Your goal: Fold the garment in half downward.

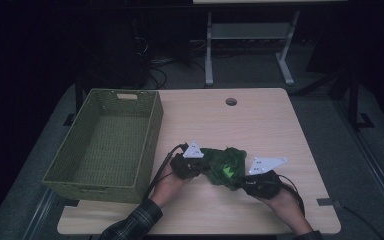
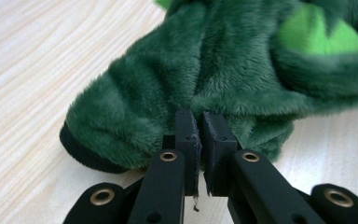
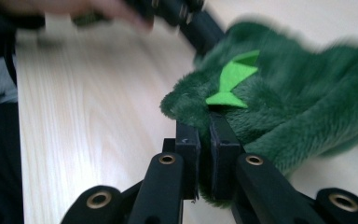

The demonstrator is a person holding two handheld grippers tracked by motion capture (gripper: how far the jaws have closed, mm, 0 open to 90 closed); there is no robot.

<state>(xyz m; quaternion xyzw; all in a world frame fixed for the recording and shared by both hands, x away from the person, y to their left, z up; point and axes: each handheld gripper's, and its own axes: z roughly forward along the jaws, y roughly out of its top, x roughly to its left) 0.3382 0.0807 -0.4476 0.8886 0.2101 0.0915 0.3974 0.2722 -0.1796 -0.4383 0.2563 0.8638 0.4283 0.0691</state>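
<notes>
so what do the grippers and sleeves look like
Both grippers, left and right, are black, each topped by a pale grey three-cornered plate. Their jaws are flat black bars on arms with brass-ringed holes. A black cable trails from the left one. The left sleeve is dark plaid.

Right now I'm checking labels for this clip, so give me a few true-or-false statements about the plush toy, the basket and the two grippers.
1. Both grippers are shut on the plush toy. True: the left gripper and the right gripper each pinch its green fur.
2. The toy lies in the basket. False: it is on the table, to the right of the basket.
3. The basket holds nothing that can be seen. True.
4. The toy is red. False: it is dark green with bright green patches.
5. The basket stands at the table's right edge. False: it stands at the left edge.
</notes>
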